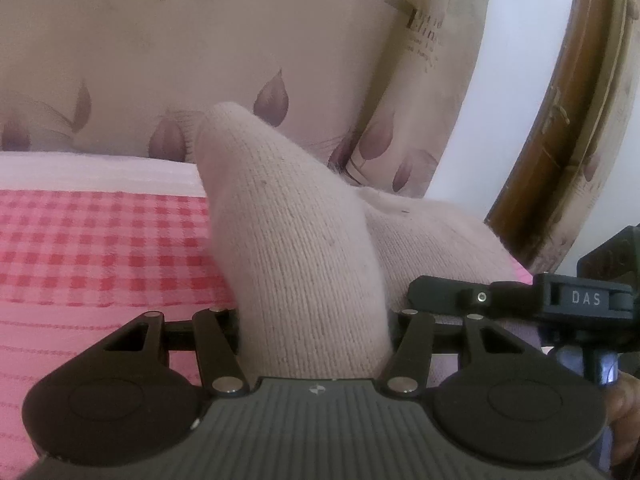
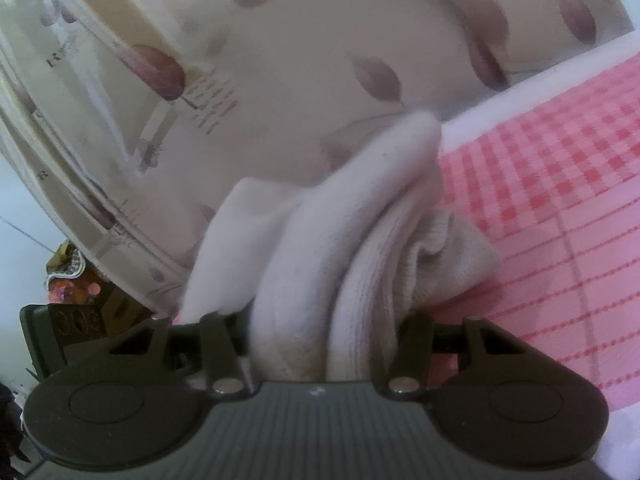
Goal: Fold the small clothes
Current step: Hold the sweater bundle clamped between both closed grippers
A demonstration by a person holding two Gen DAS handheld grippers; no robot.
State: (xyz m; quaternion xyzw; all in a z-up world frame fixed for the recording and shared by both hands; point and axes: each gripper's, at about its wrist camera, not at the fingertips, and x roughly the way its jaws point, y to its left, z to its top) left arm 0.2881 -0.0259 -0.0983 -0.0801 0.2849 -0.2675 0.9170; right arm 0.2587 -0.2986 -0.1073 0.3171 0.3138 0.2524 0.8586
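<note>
Nearest to us, at the bottom of the left wrist view, the left tongs (image 1: 316, 320) are pinching a beige knitted sock (image 1: 288, 240). The sock fills the gap between the two black arms. In the right wrist view, the right tongs (image 2: 324, 328) are pinching the same kind of cloth, all bunched up in folds, and a bit of white cloth sticks out at the left. I think it is the other end of the same sock (image 2: 352, 248), but that picture is blurry, so I am not sure.

The sock is in the middle of both pictures, held over the bed. In the left view its long side runs from the tongs at the bottom up to a rounded tip in the middle of the frame, leaning a little to the left. In the right view it points up and a little to the right.

Behind the sock is the pink checked bed sheet (image 1: 100, 236), and farther back a cream quilt with purple leaves (image 1: 160, 60). At the far right is a brown wooden bed frame (image 1: 576, 92).

What could go wrong? The right end is crumpled, so the fold could come out lumpy. If one of the tongs pulls too hard, the sock could slip out.
</note>
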